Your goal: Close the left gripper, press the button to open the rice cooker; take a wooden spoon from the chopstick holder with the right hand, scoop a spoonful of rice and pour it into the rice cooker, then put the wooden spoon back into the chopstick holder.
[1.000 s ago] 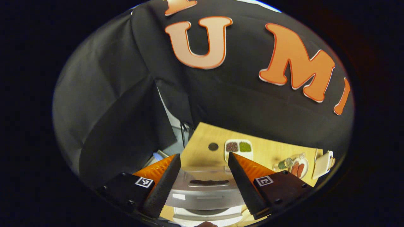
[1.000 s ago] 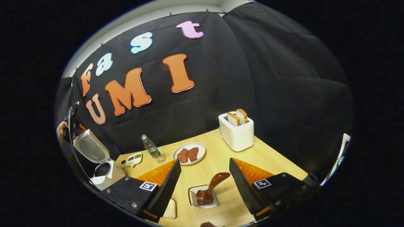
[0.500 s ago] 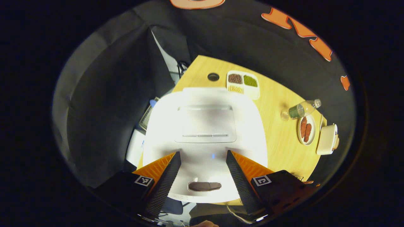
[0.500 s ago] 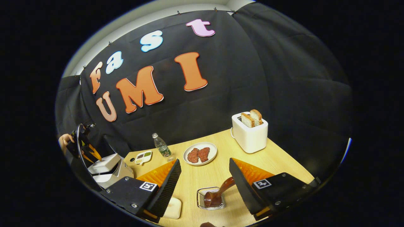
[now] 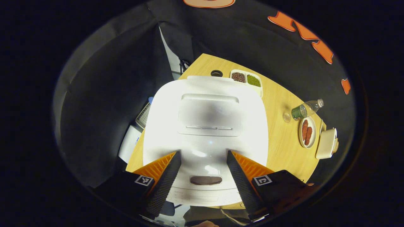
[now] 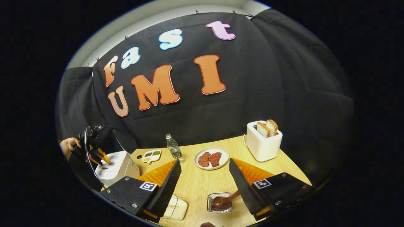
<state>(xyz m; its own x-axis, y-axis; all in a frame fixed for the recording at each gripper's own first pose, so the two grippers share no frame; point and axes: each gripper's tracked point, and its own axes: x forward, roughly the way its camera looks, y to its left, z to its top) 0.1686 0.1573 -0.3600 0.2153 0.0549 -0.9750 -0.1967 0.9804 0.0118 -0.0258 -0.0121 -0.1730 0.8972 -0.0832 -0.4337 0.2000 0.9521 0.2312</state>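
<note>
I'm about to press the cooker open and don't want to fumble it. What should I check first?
1. Left gripper shut for pressing: not ok, its fingers stand apart.
2. Rice cooker lid down, ready to be opened: ok.
3. Dark oval button lined up: ok, it sits between the fingers in the left gripper view.
4. Wooden spoon in the chopstick holder: ok.
5. Right gripper open and empty for the spoon: ok.
6. Rice to scoop located: cannot tell.
</note>
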